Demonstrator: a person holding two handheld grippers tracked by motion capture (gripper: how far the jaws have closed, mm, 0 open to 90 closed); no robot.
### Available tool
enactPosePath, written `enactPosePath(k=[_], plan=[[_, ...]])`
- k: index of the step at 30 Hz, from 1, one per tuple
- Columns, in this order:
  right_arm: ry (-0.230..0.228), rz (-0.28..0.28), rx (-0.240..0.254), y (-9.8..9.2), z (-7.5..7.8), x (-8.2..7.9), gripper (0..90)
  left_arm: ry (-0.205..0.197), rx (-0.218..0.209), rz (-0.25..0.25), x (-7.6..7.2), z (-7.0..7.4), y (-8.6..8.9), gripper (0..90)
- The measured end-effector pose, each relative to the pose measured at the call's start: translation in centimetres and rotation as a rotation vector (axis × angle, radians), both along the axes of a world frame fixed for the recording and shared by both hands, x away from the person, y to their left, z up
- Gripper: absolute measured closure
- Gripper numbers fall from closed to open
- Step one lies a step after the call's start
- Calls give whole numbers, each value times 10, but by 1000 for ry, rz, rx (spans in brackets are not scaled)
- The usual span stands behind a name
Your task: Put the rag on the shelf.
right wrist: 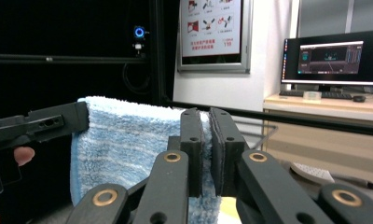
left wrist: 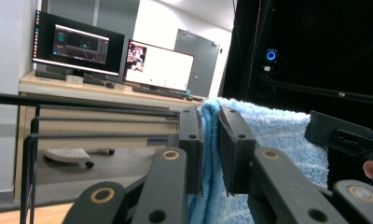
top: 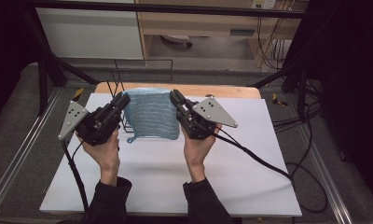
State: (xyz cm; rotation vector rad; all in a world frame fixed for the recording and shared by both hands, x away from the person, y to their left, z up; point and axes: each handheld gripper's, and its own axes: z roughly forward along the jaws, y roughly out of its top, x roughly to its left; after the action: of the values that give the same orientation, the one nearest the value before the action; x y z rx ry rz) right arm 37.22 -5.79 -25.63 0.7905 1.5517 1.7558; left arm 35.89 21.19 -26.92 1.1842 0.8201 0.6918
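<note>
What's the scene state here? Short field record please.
held item: blue towel, hanging spread between both tools
left tool: shut on towel's upper left edge
right tool: shut on towel's upper right edge
surface: white table
nearby: black wire rack behind the towel's left part
background: monitors on a desk

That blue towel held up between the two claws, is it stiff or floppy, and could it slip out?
Probably floppy: the blue towel hangs slack below the left claw and right claw. Likely light, since corner pinches hold it up. Its fuzzy looped pile should resist slipping.
</note>
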Motion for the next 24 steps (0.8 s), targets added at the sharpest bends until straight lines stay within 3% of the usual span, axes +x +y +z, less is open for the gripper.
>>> enactPosePath(k=[24], plan=[[-95,-9,19,22,47,15,853,-71,-29,44,17,45,14,796]])
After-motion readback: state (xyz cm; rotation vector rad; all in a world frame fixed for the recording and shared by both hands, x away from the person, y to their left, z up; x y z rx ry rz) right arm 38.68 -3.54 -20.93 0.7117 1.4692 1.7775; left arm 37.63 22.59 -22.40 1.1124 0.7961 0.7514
